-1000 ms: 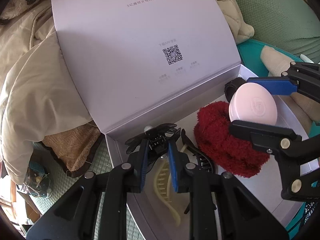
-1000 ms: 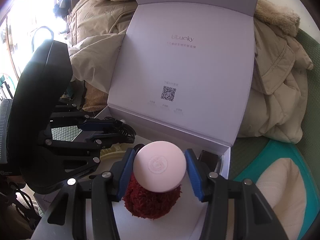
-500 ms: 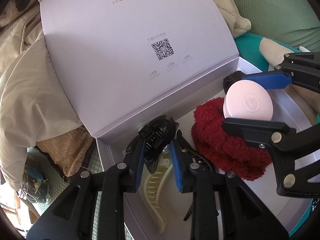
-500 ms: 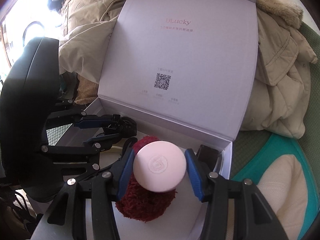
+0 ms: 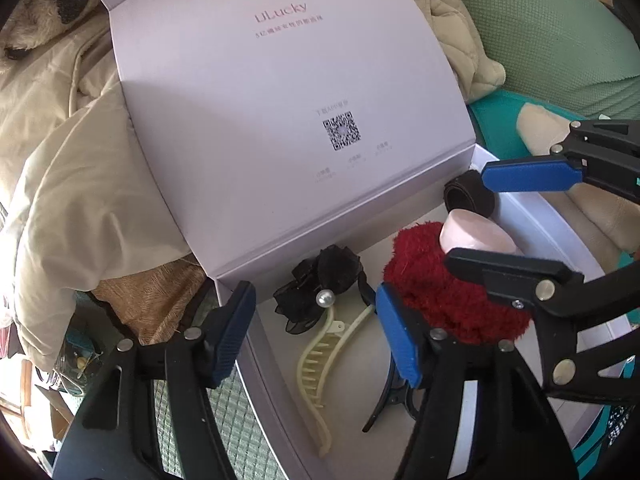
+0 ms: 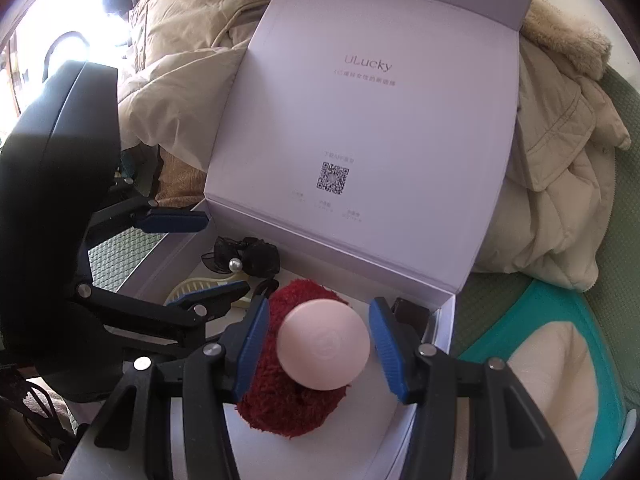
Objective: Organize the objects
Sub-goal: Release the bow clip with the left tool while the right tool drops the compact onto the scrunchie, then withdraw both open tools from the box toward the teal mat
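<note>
Cream plastic hair claw [image 5: 320,364] lies in the white box [image 5: 256,344], long axis running from the black bow clip [image 5: 320,288] toward the camera, while the left tongs [image 5: 314,332] are opening around it, pads clear. Pink round case [image 6: 324,350] sits on the red scrunchie [image 6: 288,396] between the right tongs [image 6: 318,350], whose pads stand just off its sides, not gripping.

beige padded coat [image 6: 552,184] | green textured cover [image 5: 552,24] | teal-edged cushion [image 6: 548,356]
</note>
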Action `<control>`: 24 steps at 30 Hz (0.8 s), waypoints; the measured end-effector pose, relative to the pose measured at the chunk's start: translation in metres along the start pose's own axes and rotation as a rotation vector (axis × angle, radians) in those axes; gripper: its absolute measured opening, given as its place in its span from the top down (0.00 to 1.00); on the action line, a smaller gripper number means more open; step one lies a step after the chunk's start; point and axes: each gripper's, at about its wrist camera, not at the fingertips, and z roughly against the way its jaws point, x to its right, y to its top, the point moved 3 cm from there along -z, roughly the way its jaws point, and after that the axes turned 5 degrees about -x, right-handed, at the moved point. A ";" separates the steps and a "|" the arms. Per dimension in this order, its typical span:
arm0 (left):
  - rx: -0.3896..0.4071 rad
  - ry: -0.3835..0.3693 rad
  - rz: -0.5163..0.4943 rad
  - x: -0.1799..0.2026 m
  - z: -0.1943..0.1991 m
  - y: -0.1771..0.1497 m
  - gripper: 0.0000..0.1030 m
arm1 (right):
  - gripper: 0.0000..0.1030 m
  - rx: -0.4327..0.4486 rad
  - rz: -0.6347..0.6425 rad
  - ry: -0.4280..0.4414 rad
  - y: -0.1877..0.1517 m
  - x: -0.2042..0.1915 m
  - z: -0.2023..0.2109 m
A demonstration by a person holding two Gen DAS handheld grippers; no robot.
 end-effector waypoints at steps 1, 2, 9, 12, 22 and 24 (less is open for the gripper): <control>0.006 0.002 0.004 -0.001 0.002 0.001 0.39 | 0.48 -0.001 0.001 -0.009 0.001 0.000 0.002; 0.007 0.003 0.006 -0.001 0.004 0.003 0.38 | 0.48 -0.003 0.001 -0.014 0.002 0.000 0.003; 0.021 -0.001 0.023 -0.004 0.021 0.003 0.34 | 0.46 0.000 0.007 -0.029 0.008 -0.008 0.020; 0.033 0.000 0.038 -0.012 0.039 0.003 0.33 | 0.46 0.009 0.009 -0.042 0.007 -0.001 0.034; 0.084 0.024 0.080 -0.042 0.115 0.005 0.32 | 0.46 0.063 0.007 -0.064 0.016 0.004 0.088; 0.092 0.030 0.077 -0.041 0.127 0.005 0.27 | 0.46 0.075 0.010 -0.067 0.016 0.000 0.100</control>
